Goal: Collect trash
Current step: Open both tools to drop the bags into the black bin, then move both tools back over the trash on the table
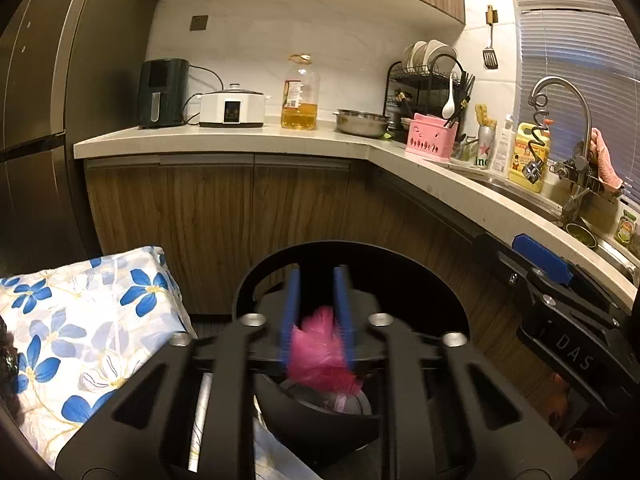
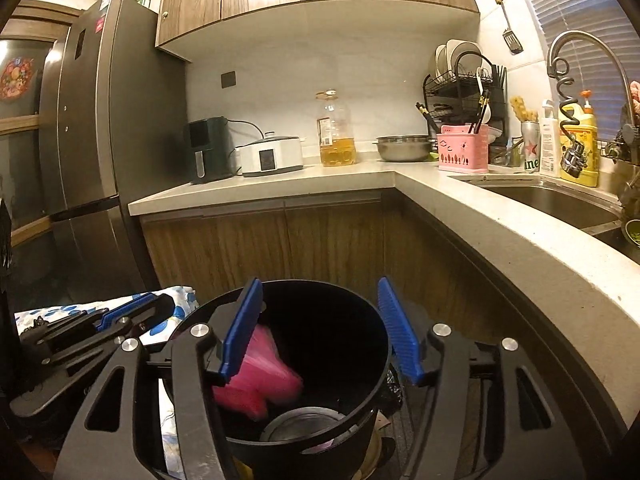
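A black round trash bin stands on the floor below the counter; it also shows in the left wrist view. My left gripper hangs over its opening, its blue fingers close together with a pink crumpled wrapper between them, blurred by motion. In the right wrist view the same pink wrapper appears inside the bin, blurred. My right gripper is open, its blue fingers spread across the bin's rim, holding nothing. A metal can lies at the bin's bottom.
A blue-flowered cloth covers something left of the bin. The L-shaped counter holds an air fryer, cooker, oil bottle, steel bowl, pink caddy and sink. A fridge stands left.
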`<action>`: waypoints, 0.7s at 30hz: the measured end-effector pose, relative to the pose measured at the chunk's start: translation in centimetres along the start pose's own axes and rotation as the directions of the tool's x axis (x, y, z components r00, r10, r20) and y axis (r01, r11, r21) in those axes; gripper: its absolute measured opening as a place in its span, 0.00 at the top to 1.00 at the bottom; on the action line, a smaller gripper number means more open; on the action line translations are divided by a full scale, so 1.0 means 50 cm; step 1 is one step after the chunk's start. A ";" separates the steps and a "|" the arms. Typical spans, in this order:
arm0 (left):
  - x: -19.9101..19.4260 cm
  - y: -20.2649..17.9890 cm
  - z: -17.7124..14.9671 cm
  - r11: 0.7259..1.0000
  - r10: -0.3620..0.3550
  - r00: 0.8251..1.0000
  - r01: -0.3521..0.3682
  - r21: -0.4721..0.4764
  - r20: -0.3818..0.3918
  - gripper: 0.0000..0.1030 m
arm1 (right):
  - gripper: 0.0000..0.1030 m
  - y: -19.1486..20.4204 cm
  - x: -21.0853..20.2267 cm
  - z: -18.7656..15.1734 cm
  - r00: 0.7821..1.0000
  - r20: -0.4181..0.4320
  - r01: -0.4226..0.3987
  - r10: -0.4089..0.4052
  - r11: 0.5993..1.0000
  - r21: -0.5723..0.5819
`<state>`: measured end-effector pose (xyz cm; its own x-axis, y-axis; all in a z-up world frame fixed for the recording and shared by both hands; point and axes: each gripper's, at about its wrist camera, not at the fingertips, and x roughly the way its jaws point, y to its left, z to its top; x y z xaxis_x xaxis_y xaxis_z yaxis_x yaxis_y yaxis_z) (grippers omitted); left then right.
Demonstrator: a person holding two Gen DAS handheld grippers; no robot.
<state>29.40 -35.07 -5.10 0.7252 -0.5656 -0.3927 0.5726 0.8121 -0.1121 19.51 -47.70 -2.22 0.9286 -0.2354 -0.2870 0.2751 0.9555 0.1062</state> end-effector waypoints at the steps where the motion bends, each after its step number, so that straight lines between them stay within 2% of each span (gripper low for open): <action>1: -0.003 0.001 -0.001 1.000 0.003 1.000 -0.003 -0.001 0.004 0.66 | 0.39 0.000 -0.002 0.000 1.000 0.002 0.002 -0.002 1.000 -0.001; 3: -0.008 0.004 -0.003 1.000 0.013 1.000 -0.013 -0.002 0.007 0.60 | 0.38 0.002 -0.005 0.001 1.000 0.002 0.009 -0.009 1.000 -0.004; 5: -0.018 0.012 -0.005 0.999 0.043 0.999 -0.043 -0.009 0.013 0.47 | 0.36 0.006 -0.009 0.000 1.000 -0.001 0.013 -0.013 1.000 -0.006; 8: -0.040 0.022 -0.009 0.997 0.078 0.997 -0.077 -0.016 0.026 0.39 | 0.30 0.017 -0.018 -0.001 1.000 0.004 0.011 -0.011 1.000 -0.021; 17: -0.124 0.060 -0.028 0.980 0.195 0.980 -0.194 -0.037 0.033 0.21 | 0.18 0.051 -0.053 -0.007 1.000 0.008 0.006 -0.006 0.999 -0.032; 21: -0.167 0.080 -0.039 0.969 0.244 0.970 -0.242 -0.053 0.025 0.18 | 0.17 0.074 -0.073 -0.016 1.000 -0.004 -0.007 0.007 0.999 -0.049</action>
<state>24.87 -26.82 -4.04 0.8520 -0.3541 -0.3856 0.3590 0.9313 -0.0620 16.92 -43.17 -1.54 0.9293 -0.2284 -0.2903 0.2563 0.9646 0.0615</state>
